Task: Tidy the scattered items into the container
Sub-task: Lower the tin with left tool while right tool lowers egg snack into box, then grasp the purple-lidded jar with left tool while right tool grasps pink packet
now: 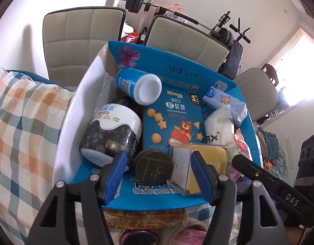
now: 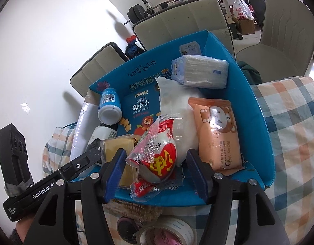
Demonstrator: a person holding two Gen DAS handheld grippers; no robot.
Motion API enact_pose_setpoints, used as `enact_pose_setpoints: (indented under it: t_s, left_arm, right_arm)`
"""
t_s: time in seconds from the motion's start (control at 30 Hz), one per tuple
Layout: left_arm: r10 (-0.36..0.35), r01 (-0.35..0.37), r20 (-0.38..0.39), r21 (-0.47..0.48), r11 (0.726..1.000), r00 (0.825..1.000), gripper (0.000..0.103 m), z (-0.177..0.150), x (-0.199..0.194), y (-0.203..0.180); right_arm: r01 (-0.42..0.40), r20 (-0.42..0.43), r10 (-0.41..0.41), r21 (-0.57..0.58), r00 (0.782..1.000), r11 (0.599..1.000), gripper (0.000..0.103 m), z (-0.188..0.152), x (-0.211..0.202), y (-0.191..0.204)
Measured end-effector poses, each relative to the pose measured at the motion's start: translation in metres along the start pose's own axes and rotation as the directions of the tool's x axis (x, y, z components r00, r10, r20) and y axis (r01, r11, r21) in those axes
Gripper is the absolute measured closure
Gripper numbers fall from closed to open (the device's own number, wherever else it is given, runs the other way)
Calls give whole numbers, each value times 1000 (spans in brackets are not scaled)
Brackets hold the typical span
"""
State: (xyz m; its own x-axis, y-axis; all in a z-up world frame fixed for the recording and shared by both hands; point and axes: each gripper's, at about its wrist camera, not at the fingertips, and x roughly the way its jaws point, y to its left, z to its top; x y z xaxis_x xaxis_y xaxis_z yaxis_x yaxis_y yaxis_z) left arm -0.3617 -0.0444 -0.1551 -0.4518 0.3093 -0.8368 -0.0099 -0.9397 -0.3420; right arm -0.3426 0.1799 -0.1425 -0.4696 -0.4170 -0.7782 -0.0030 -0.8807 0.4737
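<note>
My left gripper (image 1: 160, 175) hangs just over the near rim of the blue cardboard box (image 1: 246, 126), its blue rubber pads spread wide with nothing between them; a round dark tin (image 1: 154, 166) with a matte lid and a clear, hard-edged plastic case holding a yellow block (image 1: 197, 163) show in the gap but lie down in the box, and I cannot tell whether either pad touches them. My right gripper (image 2: 157, 173) is spread just as wide, and a crinkly clear-and-red snack packet (image 2: 157, 155), glossy and rumpled, sits between the pads without being pinched. The box is a glossy printed carton with stiff upright walls, standing on a soft checked cloth (image 2: 289, 122) of orange, blue and white. Inside it, a flat blue biscuit box (image 1: 173, 120) leans upright against the far wall, a smooth blue-and-white cylindrical bottle (image 1: 138, 86) lies tilted across its top corner, and a squat black-and-white jar (image 1: 111, 134) rests on its side at the left. A soft orange wet-wipe pack (image 2: 218, 132) leans on the right wall, a plump white plastic bag (image 2: 177, 110) bulges beside it, and a film-wrapped tissue pack (image 2: 199, 73) rests on top toward the far corner. Outside the near wall lie a knobbly yellow corn cob (image 1: 144, 217) and a roll of clear tape (image 2: 167, 232).
</note>
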Motion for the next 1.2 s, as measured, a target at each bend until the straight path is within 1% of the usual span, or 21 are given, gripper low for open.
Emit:
enact_pose_setpoints:
  t_s: [0.13, 0.17, 0.27, 0.33, 0.4, 0.47, 0.53, 0.57, 0.6, 0.63, 0.67, 0.7, 0.73, 0.77, 0.83, 0.9, 1.0, 1.03, 1.07, 1.1, 1.2]
  left_arm:
    - [0, -1, 39, 12, 1000, 999, 21, -3, -25, 3]
    - [6, -7, 46, 20, 1000, 999, 20, -8, -32, 4]
    - [19, -22, 47, 51, 998, 999, 16, -33, -47, 6]
    - [44, -46, 29, 75, 996, 999, 16, -55, -48, 8]
    - [69, -68, -2, 85, 994, 998, 16, -79, -42, 11]
    - [79, -75, -52, 85, 994, 996, 16, -101, -32, 16]
    - [96, -88, -97, 87, 992, 991, 16, -119, -19, 21]
    - [105, -95, -111, 91, 991, 988, 16, -126, -15, 22]
    - [114, -102, -124, 98, 990, 986, 16, -133, -10, 24]
    - [126, -112, -134, 107, 988, 983, 16, -139, -6, 25]
    - [134, -118, -144, 116, 986, 980, 16, -144, -3, 26]
    - [141, -122, -153, 126, 985, 978, 16, -149, 1, 27]
    - [149, -128, -159, 139, 982, 976, 16, -152, 3, 26]
    - [160, -134, -163, 157, 978, 974, 16, -155, 6, 25]
    - [181, -147, -163, 198, 969, 970, 16, -160, 11, 22]
    - [192, -152, -165, 228, 962, 967, 16, -162, 17, 18]
    - [200, -155, -167, 253, 955, 965, 15, -163, 27, 14]
    - [198, -153, -165, 253, 955, 966, 15, -161, 28, 13]
    - [199, -153, -164, 257, 954, 966, 15, -160, 29, 12]
    - [199, -152, -163, 262, 953, 966, 15, -159, 31, 10]
    - [207, -155, -157, 290, 945, 966, 15, -159, 34, 3]
  right_arm:
    - [-18, 39, 17, 20, 999, 1000, 34, 0, -19, -1]
    - [-21, 50, 20, 14, 999, 1000, 33, -1, -26, 0]
    - [-20, 68, 22, -22, 997, 1000, 32, -11, -46, 4]
    - [17, 63, -13, -52, 998, 999, 31, -25, -56, 5]
    - [49, 25, -47, -65, 999, 997, 31, -49, -59, 3]
    - [75, -40, -77, -67, 996, 995, 31, -76, -52, -2]
    - [94, -106, -101, -69, 989, 993, 32, -105, -39, -9]
    - [98, -130, -105, -62, 986, 993, 36, -117, -33, -13]
    - [92, -153, -97, -44, 983, 995, 49, -127, -26, -17]
    - [83, -172, -87, -29, 981, 996, 56, -135, -21, -20]
    - [73, -183, -77, -25, 980, 997, 65, -143, -16, -20]
    - [77, -173, -81, -32, 982, 997, 71, -147, -15, -18]
    - [73, -152, -78, -43, 985, 996, 72, -149, -15, -15]
    - [49, -140, -55, -44, 989, 998, 76, -150, -16, -13]
    - [23, -119, -30, -55, 992, 998, 77, -148, -16, -5]
    - [11, -129, -22, -86, 991, 996, 77, -145, -8, 3]
    - [35, -168, -51, -98, 985, 995, 77, -143, 12, 7]
    - [52, -174, -71, -107, 982, 993, 77, -143, 17, 7]
    - [91, -178, -113, -127, 978, 988, 78, -144, 22, 8]
    - [116, -181, -141, -143, 973, 983, 84, -146, 24, 7]
    - [136, -166, -164, -167, 972, 977, 86, -149, 18, 5]
